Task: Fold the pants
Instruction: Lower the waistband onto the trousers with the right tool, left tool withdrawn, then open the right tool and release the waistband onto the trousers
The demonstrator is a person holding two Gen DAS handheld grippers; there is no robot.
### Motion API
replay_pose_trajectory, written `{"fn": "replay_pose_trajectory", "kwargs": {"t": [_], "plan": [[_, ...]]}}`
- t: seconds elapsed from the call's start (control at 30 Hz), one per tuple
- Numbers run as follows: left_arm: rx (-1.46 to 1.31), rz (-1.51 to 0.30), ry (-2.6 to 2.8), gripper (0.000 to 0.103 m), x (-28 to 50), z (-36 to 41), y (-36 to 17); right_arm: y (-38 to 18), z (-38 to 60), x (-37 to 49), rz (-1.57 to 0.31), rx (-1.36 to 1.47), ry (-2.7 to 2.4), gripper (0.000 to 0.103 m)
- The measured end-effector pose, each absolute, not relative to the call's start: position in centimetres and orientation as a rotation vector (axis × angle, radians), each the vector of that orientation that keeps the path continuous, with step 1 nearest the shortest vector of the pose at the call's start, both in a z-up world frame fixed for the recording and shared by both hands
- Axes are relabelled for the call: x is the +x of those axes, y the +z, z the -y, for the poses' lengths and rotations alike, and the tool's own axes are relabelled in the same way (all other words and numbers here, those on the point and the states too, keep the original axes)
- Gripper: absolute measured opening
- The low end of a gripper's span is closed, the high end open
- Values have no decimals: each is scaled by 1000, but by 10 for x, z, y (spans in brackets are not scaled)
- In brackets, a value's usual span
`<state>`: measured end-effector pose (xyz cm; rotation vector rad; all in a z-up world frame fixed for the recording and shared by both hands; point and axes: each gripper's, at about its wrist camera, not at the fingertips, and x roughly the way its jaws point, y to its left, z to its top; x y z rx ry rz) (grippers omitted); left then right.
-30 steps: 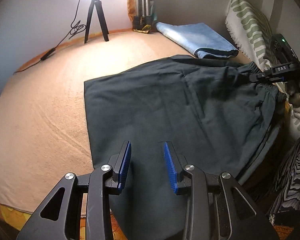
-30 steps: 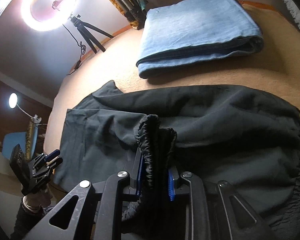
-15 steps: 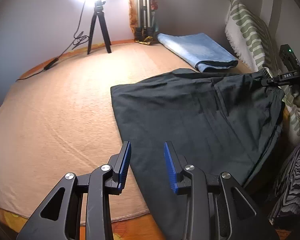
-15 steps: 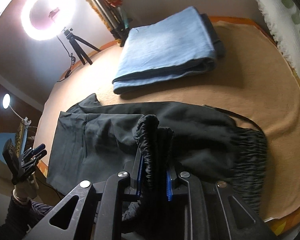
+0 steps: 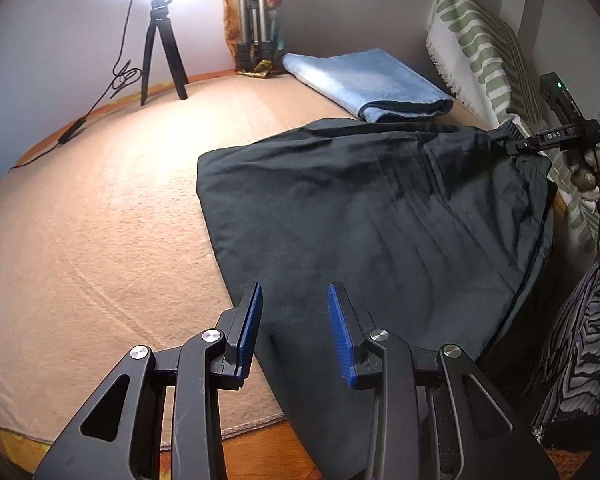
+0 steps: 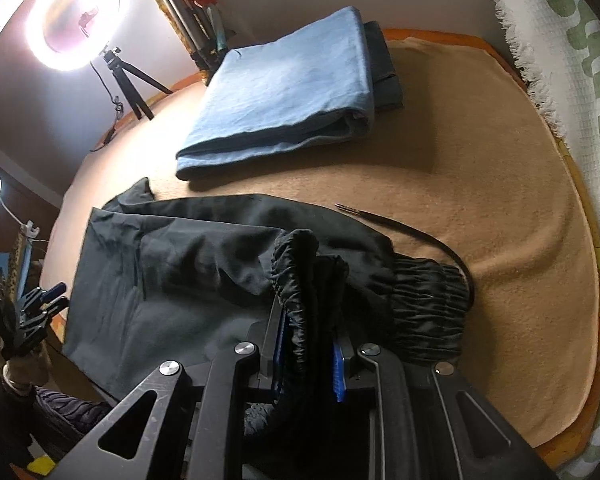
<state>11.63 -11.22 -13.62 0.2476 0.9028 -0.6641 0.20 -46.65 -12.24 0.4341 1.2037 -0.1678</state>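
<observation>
on the tan fleece blanket [image 5: 100, 240] that covers the bed, we have the dark charcoal cloth pants [image 5: 360, 220] spread flat, their near edge hanging off the bed's front. our right gripper [image 6: 308, 344] is clamped on a bunched fold of the gathered elastic waistband [image 6: 428, 304], lifting it off the blanket, and a thin black drawstring [image 6: 420, 236] curls out from it onto the fleece. our left gripper [image 5: 294, 320] hangs over the opposite end of the pants with its blue-padded fingers [image 5: 250, 320] spread apart and nothing between them. just beyond the pants lies a folded light blue denim garment [image 6: 284, 92]. a ring light on a small black tripod [image 6: 74, 20] stands at the far edge, and a green-and-white patterned pillow [image 5: 484, 56] leans on the wall.
</observation>
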Motion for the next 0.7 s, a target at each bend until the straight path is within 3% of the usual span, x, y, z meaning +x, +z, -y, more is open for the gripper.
{"fn": "replay_pose_trajectory", "kwargs": {"t": [0.13, 0.17, 0.27, 0.4, 0.57, 0.7], "plan": [[249, -902, -657, 36, 114, 113, -136, -123, 474, -3, -1202, 441, -188, 17], [248, -902, -656, 40, 113, 113, -137, -123, 474, -4, -1202, 439, -190, 20], [251, -905, -653, 41, 111, 113, -138, -119, 471, -5, -1200, 400, -223, 34], [250, -903, -634, 41, 108, 108, -139, -100, 464, -10, -1153, 342, -272, 39], [197, -933, -608, 41, 105, 95, -145, -61, 436, -5, -1061, 312, -249, 60], [152, -959, -593, 41, 103, 86, -152, -45, 395, 17, -1036, 291, -173, 62]]}}
